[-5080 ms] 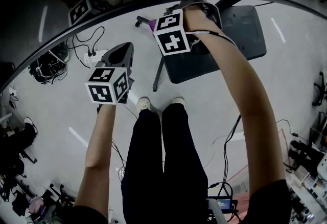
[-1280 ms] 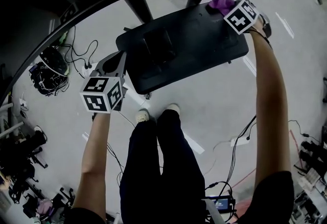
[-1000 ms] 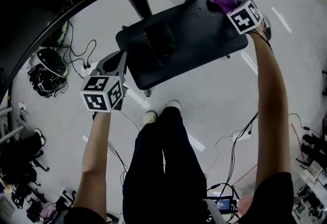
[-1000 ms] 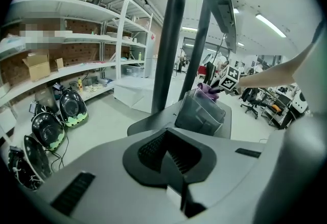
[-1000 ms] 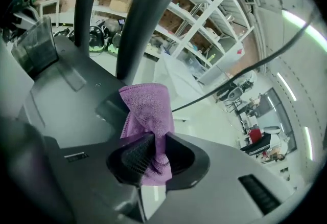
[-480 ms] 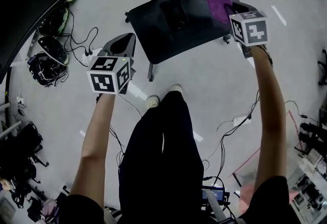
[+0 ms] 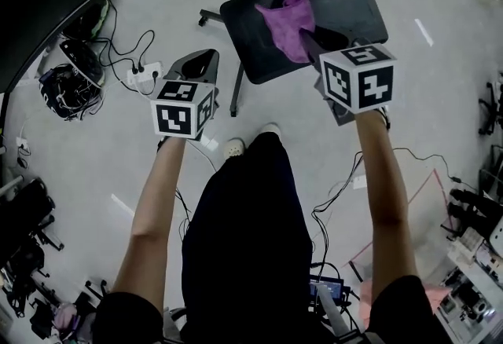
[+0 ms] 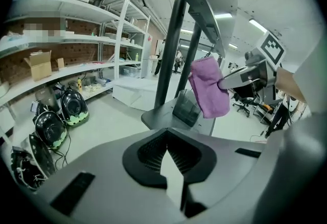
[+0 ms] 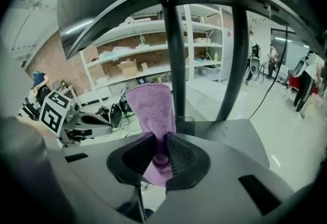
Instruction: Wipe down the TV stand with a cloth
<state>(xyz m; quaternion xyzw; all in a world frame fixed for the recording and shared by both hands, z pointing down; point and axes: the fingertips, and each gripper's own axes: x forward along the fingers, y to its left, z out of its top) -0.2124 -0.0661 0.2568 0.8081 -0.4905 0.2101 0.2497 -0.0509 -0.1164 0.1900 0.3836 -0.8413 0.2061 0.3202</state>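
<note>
The TV stand's dark base plate (image 7: 350, 5) lies on the floor ahead of my feet, with two dark posts (image 9: 173, 54) rising from it. My right gripper (image 7: 308, 42) is shut on a purple cloth (image 7: 284, 20) over the middle of the base. In the right gripper view the cloth (image 9: 150, 108) stands up from between the pinched pads of that gripper (image 9: 159, 138). The left gripper view shows the cloth (image 8: 208, 87) hanging in the air above the base (image 8: 163, 115). My left gripper (image 7: 203, 60) hovers to the left of the base, off it, shut (image 8: 167, 138) and holding nothing.
A power strip with cables (image 7: 141, 71) and dark bags (image 7: 75, 60) lie on the floor at the left. A caster leg (image 7: 208, 16) sticks out left of the base. Shelving (image 8: 76, 28) lines the far wall. More cables (image 7: 346, 177) run on the right.
My right gripper has drawn back from the base's far right corner toward the middle, taking the cloth with it. The left gripper has hardly moved.
</note>
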